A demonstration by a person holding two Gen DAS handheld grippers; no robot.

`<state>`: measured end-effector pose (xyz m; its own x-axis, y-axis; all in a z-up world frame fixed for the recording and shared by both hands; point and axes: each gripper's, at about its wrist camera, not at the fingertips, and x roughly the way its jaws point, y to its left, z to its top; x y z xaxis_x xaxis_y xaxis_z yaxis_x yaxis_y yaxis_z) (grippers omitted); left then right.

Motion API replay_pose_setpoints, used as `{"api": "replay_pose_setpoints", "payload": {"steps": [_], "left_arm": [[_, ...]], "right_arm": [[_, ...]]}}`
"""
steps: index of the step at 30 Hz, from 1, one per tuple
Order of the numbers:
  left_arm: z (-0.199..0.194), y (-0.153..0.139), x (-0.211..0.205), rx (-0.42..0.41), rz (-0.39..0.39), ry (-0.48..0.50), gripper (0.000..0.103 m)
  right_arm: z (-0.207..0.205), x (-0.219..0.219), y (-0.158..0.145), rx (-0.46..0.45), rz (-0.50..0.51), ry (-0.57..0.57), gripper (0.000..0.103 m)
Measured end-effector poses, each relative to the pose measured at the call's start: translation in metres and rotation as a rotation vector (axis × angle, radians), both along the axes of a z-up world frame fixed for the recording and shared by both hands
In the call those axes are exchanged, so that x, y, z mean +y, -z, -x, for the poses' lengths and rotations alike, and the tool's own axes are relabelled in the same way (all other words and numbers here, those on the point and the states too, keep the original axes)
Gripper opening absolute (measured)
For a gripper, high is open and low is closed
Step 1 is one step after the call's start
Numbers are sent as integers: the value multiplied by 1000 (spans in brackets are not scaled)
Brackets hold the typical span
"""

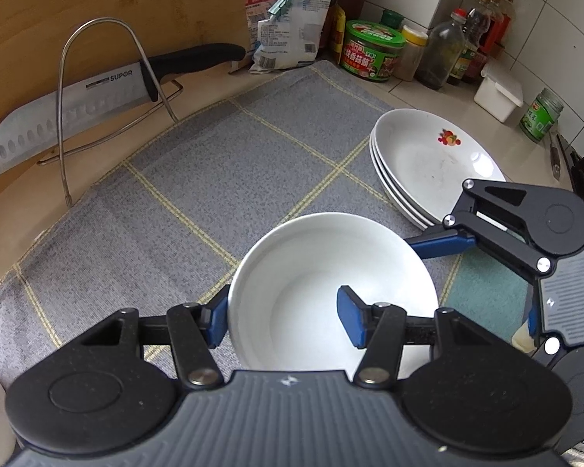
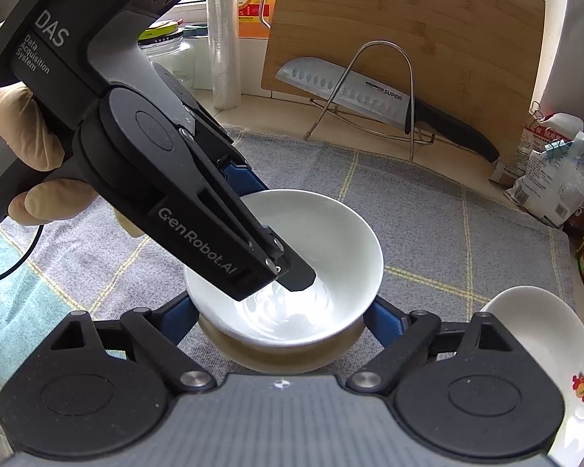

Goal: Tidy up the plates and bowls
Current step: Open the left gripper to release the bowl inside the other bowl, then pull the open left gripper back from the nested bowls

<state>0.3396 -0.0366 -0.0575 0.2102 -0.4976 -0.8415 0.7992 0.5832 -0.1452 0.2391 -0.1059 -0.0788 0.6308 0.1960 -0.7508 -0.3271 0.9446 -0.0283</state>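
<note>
A white bowl (image 1: 323,284) rests on the grey checked cloth (image 1: 214,179), nested in a tan bowl (image 2: 276,362) underneath. My left gripper (image 1: 284,321) is shut on the white bowl's wall, with one blue pad outside the rim and the other inside. From the right wrist view, its black finger (image 2: 298,272) reaches down into the bowl. My right gripper (image 2: 280,319) stands open, its blue pads flanking the nested bowls at both sides. In the left wrist view the right gripper (image 1: 486,280) sits beside the bowl's right rim. A stack of three white plates (image 1: 428,163) with a fruit print lies to the right.
A cleaver (image 1: 70,116) rests in a wire rack (image 1: 109,78) against a bamboo board (image 2: 408,39) at the back. Bags (image 1: 288,19), a green tub (image 1: 372,52), bottles (image 1: 444,54) and a white box (image 1: 498,93) crowd the back corner. A gloved hand (image 2: 15,128) holds the left gripper.
</note>
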Motion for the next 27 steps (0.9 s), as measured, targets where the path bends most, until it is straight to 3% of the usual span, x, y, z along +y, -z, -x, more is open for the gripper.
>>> {"api": "replay_pose_setpoints", "payload": {"steps": [15,17,19,23,27], "left_arm": [[-2,-2,7,-10,19,-31,57],[-3,-4,12,-15,26,-51,61],[-3,-6,17,-34,33,-71,73],[0,-13,30,-71,54,-109,80],[5,-19,43,-105,71,-153,83]], "right_arm": [[8,2,-7,-41,22,-4,100],[13,1,-13,-66,22,-5,100],[17,-1,-18,-84,4,-10,100],[23,0,-24,-90,-45,-48,101],[26,4,-18,-76,-21,-53,102]]}}
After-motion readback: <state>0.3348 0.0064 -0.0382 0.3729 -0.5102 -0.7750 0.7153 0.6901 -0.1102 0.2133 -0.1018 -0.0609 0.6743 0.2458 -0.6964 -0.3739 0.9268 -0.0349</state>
